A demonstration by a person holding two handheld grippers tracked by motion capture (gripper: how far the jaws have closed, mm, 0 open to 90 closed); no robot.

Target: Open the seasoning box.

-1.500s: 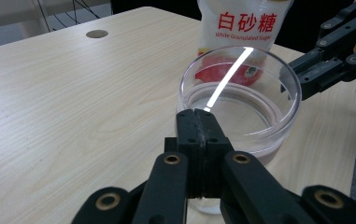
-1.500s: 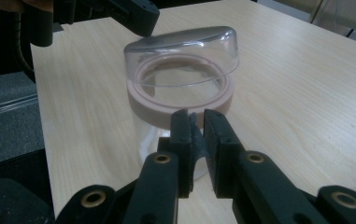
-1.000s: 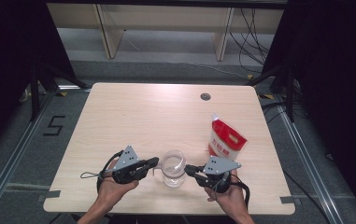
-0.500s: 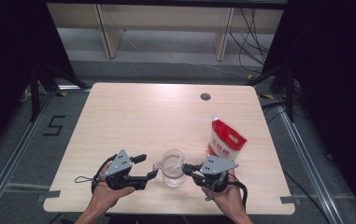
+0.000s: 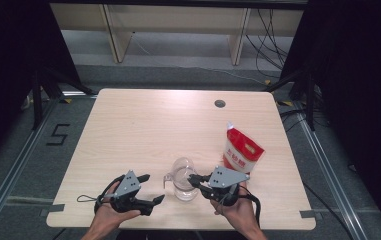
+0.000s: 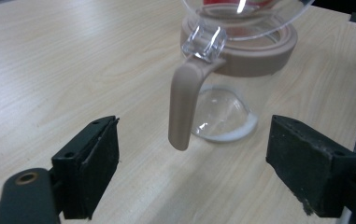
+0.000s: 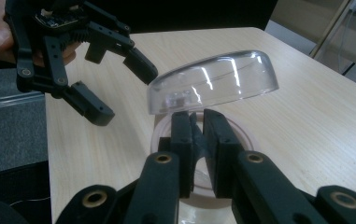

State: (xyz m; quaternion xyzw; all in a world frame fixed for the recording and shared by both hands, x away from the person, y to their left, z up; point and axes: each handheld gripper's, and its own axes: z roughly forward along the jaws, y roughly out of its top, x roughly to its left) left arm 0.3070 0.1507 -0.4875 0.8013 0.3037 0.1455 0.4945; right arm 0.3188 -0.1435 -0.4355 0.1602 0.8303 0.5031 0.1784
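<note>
Glass jar point(image 5: 184, 181): right gripper point(image 5: 194, 181) clamped on rim, steadying it; lid tipped open. Left gripper point(image 5: 150, 188) jaws just opened, nothing between, handle point(image 6: 183, 105) ahead.

Our left gripper point(image 5: 149, 188), held in our left hand point(image 5: 109, 216): jaws have just been opening, now spread wide, nothing between the pads, pointing toward the right gripper. Our right gripper point(image 5: 194, 180), held in our right hand point(image 5: 236, 214): jaws pressed together, pointing toward the left one.
</note>
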